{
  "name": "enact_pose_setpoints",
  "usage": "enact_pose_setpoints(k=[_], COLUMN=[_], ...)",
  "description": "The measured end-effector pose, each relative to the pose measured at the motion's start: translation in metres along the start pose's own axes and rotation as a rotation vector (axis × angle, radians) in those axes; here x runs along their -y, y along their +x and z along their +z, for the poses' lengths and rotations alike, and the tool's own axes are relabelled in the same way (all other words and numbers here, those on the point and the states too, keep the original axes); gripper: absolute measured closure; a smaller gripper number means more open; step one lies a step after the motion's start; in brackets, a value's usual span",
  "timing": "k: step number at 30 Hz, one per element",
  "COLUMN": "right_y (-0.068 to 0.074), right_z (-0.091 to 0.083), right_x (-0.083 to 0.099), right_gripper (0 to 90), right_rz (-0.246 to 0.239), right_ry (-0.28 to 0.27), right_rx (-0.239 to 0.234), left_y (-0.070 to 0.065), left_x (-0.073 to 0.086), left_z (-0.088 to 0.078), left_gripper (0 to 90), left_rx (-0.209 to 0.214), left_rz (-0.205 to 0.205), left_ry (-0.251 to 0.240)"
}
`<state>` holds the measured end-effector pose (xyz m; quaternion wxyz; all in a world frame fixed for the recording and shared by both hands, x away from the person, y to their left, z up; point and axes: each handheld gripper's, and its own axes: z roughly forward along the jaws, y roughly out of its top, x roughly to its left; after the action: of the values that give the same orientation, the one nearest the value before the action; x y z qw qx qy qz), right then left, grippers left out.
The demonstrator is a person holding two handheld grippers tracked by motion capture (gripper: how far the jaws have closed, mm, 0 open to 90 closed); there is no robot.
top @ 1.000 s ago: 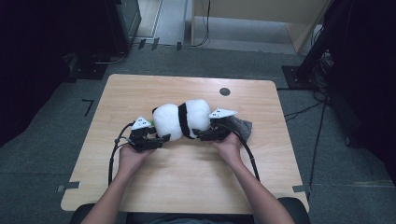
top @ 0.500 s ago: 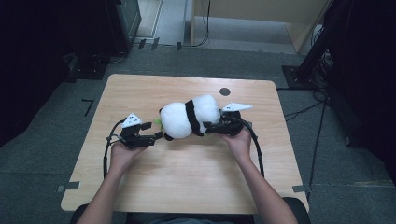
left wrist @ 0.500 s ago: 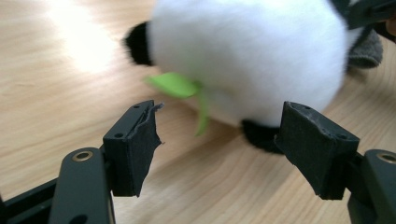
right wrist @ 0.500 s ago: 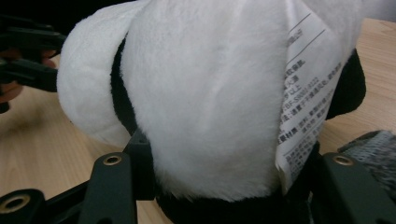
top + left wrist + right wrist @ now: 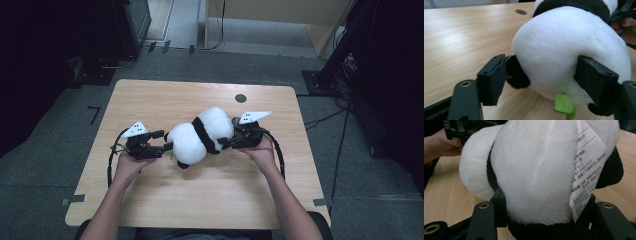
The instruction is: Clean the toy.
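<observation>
Plush panda (image 5: 200, 137): long axis slanted toward the table's (image 5: 165, 100) far right corner. Right claw (image 5: 227, 143) clamped on its rump; left claw (image 5: 165, 148), just opening, loosely flanks the head.

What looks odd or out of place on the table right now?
Nothing damaged or spilled. The toy panda lies tipped on its side across the table, its printed label flapping loose and a small green tag hanging out underneath.

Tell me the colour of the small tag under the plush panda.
Bright green tag; the left gripper view shows it best.
</observation>
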<state>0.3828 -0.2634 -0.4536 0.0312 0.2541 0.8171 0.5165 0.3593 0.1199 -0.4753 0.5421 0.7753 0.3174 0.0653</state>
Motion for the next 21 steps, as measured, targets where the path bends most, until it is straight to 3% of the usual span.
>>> enact_pose_setpoints(k=[2,9,13,15,16,18,20,21], right_y=[0.0,0.001,-0.005,-0.005,-0.005,-0.004,-0.004,-0.002], right_z=[-0.001,0.011,0.017,0.021,0.026,0.029,0.032,0.034], right_x=[0.0,0.002,0.004,0.005,0.004,0.003,0.003,0.002], right_gripper=[44.8,43.2,43.3,43.2,42.9,42.8,42.7,42.6], right_rz=[-0.007,-0.018,0.022,0.03,0.021,0.016,-0.002,-0.014], right_ry=[-0.003,0.024,0.002,-0.001,0.003,0.006,0.01,0.017], right_rx=[-0.019,-0.006,-0.037,-0.044,-0.053,-0.058,-0.054,-0.049], left_y=[-0.001,-0.006,-0.004,-0.005,-0.005,-0.006,-0.01,-0.012], left_x=[0.002,0.005,0.004,0.004,0.004,0.006,0.009,0.011], left_z=[0.002,0.011,0.009,0.009,0.009,0.012,0.016,0.018], left_gripper=[17.6,16.8,16.8,15.1,9.9,9.2,7.4,6.8], left_rx=[0.031,0.037,0.06,0.065,0.081,0.122,0.139,0.14], left_rz=[0.012,0.058,0.028,0.018,0.011,0.002,0.016,0.022], left_ry=[-0.005,0.065,0.048,0.068,0.075,0.109,0.15,0.142])
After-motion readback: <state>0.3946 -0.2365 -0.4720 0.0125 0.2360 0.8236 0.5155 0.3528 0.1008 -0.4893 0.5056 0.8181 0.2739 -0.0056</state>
